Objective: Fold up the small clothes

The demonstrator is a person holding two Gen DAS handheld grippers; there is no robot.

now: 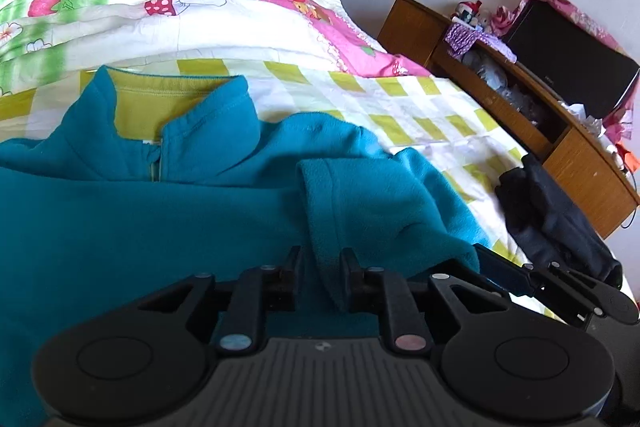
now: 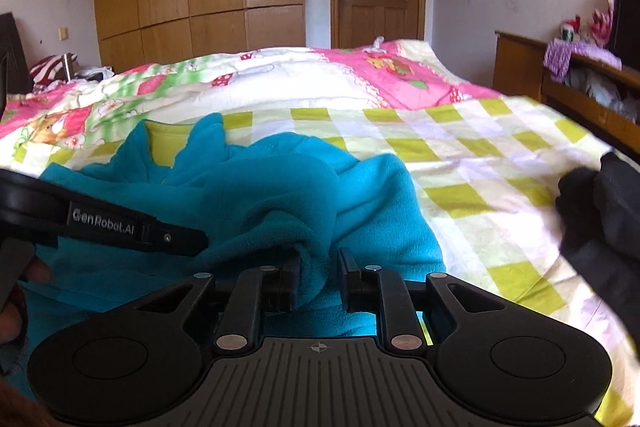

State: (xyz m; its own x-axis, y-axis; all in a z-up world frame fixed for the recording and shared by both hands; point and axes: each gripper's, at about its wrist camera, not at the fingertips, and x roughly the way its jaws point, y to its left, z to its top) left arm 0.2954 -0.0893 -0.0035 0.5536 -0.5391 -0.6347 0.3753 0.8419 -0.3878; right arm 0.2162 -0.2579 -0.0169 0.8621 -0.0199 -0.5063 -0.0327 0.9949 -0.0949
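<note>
Teal fleece zip-collar jacket (image 1: pixel 168 219) flat on the checked bed (image 1: pixel 420 115) — collar away from me.
My left gripper (image 1: pixel 320 269) and right gripper (image 2: pixel 318 271) both pinch its folded sleeve — jaws closed on fleece, side by side.

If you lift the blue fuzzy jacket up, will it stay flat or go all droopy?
Probably droopy: the blue fleece jacket already bunches in soft folds where the left tool and right tool pinch it. Its fuzzy surface likely won't slip. The collar stands up, so it seems slightly firmer.
</note>
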